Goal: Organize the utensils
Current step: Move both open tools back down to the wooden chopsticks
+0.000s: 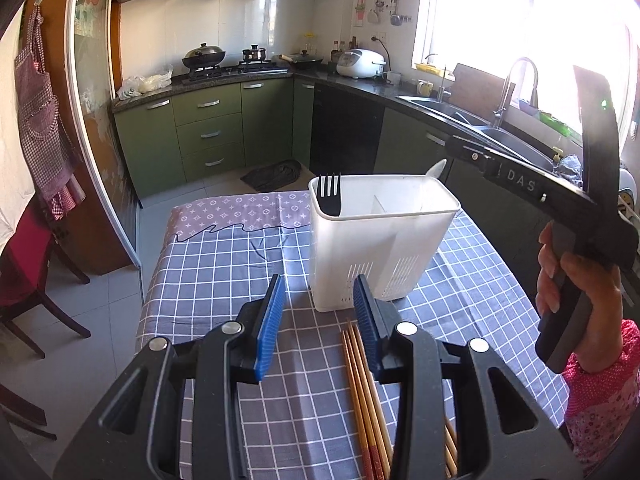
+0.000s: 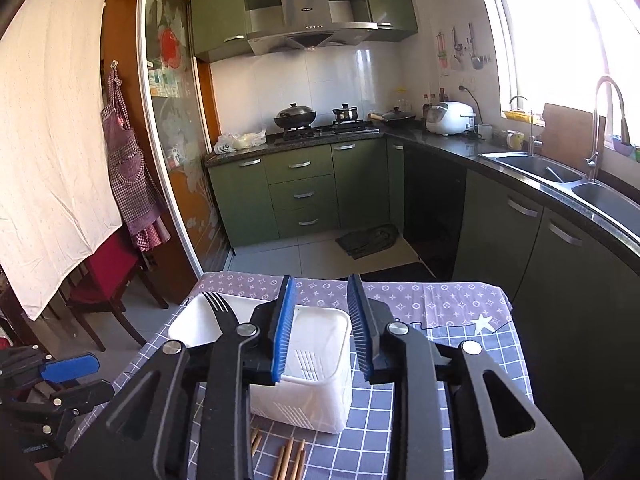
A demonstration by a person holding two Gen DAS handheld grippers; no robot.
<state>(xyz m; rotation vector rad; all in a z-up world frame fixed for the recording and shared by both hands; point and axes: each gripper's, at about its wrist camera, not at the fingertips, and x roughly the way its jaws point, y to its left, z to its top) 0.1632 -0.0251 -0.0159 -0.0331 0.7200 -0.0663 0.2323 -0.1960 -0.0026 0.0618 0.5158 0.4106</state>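
Both grippers spread and empty: left gripper [image 1: 320, 312] low over the wooden chopsticks [image 1: 366, 396] at the table's near edge, right gripper [image 2: 320, 328] above the white utensil caddy [image 1: 380, 240] holding 1 black fork [image 1: 329, 196]. Next, I'd say: pinch the chopsticks.

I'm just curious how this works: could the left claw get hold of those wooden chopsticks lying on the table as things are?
Probably yes. The left claw is open and empty, and the chopsticks lie flat on the tablecloth just below it, by its right finger. The white caddy stands beyond them, not in the way.
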